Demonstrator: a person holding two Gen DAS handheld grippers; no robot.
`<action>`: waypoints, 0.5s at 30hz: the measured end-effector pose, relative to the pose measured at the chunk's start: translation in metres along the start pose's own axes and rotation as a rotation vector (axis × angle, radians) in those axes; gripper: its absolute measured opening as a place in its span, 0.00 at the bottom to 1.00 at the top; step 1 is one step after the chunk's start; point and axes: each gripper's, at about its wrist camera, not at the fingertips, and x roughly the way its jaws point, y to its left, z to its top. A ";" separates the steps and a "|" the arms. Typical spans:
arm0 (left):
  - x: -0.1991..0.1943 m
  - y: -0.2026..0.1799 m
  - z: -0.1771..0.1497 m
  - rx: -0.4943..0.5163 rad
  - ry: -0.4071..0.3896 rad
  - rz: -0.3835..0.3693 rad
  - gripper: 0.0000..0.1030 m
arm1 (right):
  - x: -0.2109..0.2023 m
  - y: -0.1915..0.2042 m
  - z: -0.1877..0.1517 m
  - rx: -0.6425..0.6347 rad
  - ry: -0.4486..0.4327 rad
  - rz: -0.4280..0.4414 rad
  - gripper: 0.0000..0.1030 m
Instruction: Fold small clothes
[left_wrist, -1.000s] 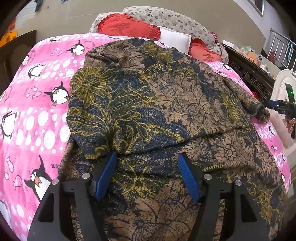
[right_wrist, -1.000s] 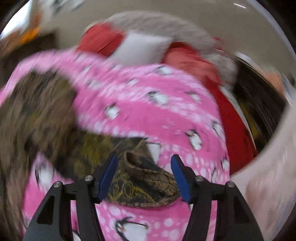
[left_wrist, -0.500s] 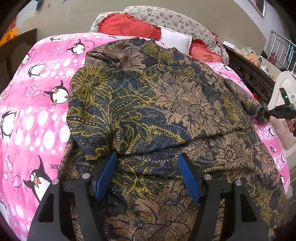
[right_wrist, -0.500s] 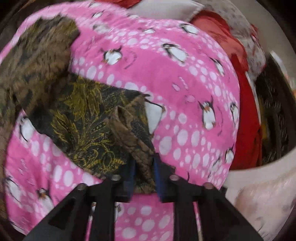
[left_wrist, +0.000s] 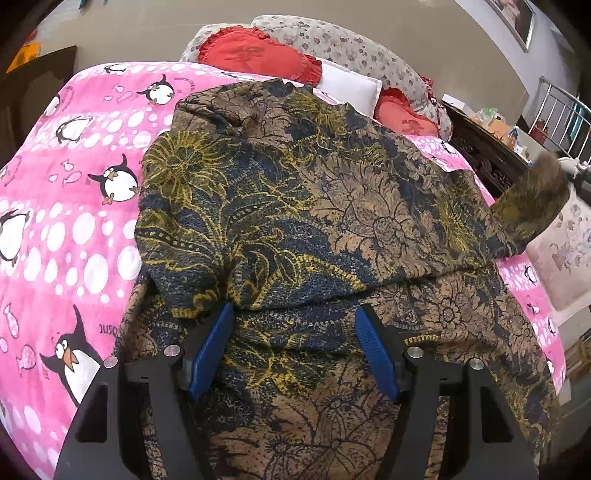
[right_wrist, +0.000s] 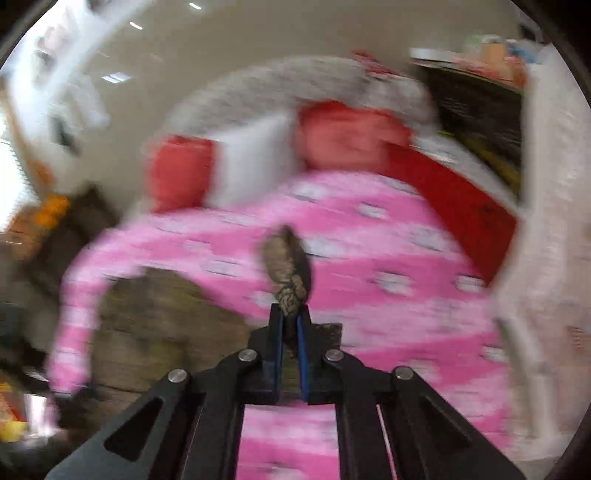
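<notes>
Shirt (left_wrist: 295, 221) lies spread on the bed (left_wrist: 74, 221). Our right gripper (right_wrist: 290, 328) pinches its sleeve (right_wrist: 288, 266) aloft; our left gripper (left_wrist: 295, 347) hovers wide apart.

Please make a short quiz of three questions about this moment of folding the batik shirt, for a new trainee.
1. True or false: the left gripper is closed on the batik shirt.
2. Which part does the right gripper pinch? A) the sleeve B) the white pillow C) the penguin blanket
3. Fill in: in the left wrist view, the pinched part is ____ off the bed.

Key: 1 false, it is open above the cloth; 2 A; 3 lifted.
</notes>
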 end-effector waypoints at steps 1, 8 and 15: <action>0.000 0.001 0.000 -0.004 -0.002 -0.005 0.47 | 0.002 0.022 0.002 -0.006 -0.003 0.060 0.07; -0.010 0.006 -0.002 -0.050 -0.024 -0.032 0.47 | 0.094 0.223 -0.010 -0.047 0.138 0.482 0.07; -0.030 0.004 -0.025 -0.090 -0.038 -0.040 0.47 | 0.240 0.378 -0.084 -0.095 0.383 0.567 0.07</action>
